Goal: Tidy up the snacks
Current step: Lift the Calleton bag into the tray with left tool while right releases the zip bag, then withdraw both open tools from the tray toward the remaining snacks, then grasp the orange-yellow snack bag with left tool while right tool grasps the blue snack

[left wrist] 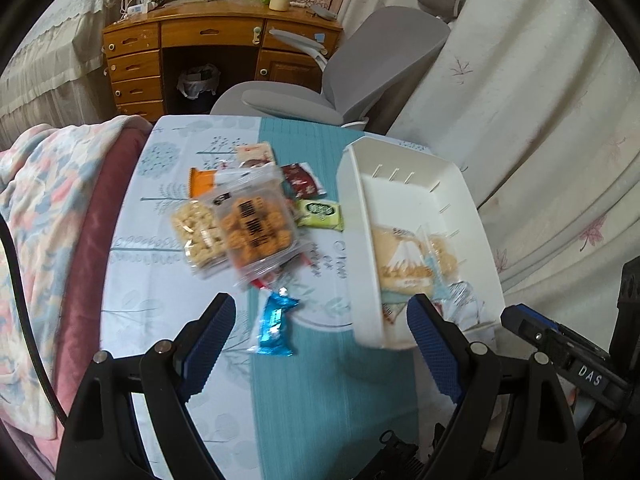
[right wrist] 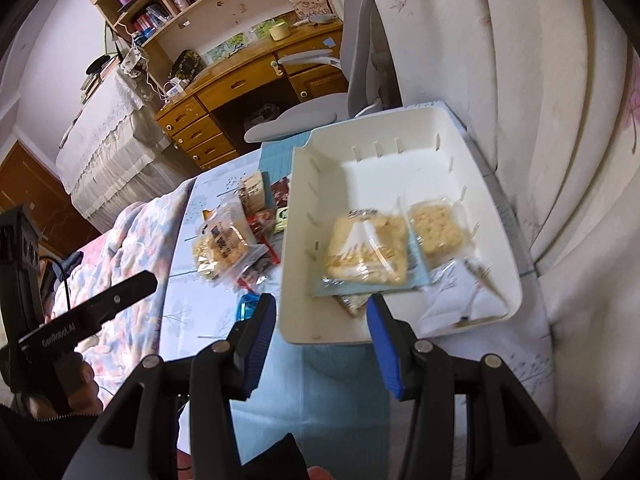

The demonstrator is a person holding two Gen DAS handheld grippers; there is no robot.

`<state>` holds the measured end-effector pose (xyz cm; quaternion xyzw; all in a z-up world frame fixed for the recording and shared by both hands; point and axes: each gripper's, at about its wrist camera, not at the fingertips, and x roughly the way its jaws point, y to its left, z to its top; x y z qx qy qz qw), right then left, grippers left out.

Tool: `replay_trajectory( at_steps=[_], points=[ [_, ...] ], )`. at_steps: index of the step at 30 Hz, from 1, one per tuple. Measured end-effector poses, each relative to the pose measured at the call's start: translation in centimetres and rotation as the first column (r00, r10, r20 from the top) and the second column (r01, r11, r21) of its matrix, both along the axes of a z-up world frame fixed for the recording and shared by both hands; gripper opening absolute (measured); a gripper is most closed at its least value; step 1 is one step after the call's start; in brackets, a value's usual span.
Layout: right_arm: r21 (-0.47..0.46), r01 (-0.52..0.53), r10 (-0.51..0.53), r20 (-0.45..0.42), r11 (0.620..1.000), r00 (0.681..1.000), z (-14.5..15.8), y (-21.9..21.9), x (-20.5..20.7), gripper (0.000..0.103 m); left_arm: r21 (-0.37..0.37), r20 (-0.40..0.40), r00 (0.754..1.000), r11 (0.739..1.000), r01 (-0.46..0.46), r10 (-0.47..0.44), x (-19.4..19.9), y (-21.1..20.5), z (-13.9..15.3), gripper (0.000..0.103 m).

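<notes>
A white plastic bin stands on the right side of the table and holds a cracker pack with a mountain print, a second cracker pack and a white packet. Left of the bin lies a pile of loose snacks: two clear cracker trays, a green packet, a dark red packet and an orange one. A blue foil snack lies nearest me. My left gripper hovers open above it, holding nothing. My right gripper stands open at the bin's near wall, also holding nothing.
The table has a pale blue and teal cloth. A floral blanket lies along its left edge and a white curtain hangs on the right. A grey office chair and a wooden desk stand beyond the far edge.
</notes>
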<state>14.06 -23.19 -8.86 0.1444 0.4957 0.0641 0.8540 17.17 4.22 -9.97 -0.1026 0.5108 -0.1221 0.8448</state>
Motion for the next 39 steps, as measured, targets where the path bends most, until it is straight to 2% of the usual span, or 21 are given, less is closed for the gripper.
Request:
replay_trajectory(
  at_steps=[3,20,31,39],
  points=[
    [0.015,0.026,-0.026,-0.004,1.0,1.0,0.0,1.2,-0.2,0.062,0.007,-0.008,1.0,1.0,0.007,-0.007,-0.2,1.7,0.0,0.087],
    [0.037,0.121,-0.12,-0.027,0.992,0.992,-1.8,9.5,-0.3,0.063,0.028,-0.052,0.996,0.997,0.077,-0.076,1.8,9.4,0.0,0.094],
    [-0.07,0.155,-0.154,0.012,0.985,0.988,-4.5,14.9,-0.8,0.063,0.015,-0.101,0.986,0.991,0.135,-0.133,5.4,11.2,-0.8,0.096],
    [-0.157,0.106,-0.095,0.077,0.982,0.993,-6.5,17.4,-0.8,0.063,-0.035,-0.167,0.978,0.992,0.118,-0.122,8.3,10.2,-2.3,0.096]
  ],
)
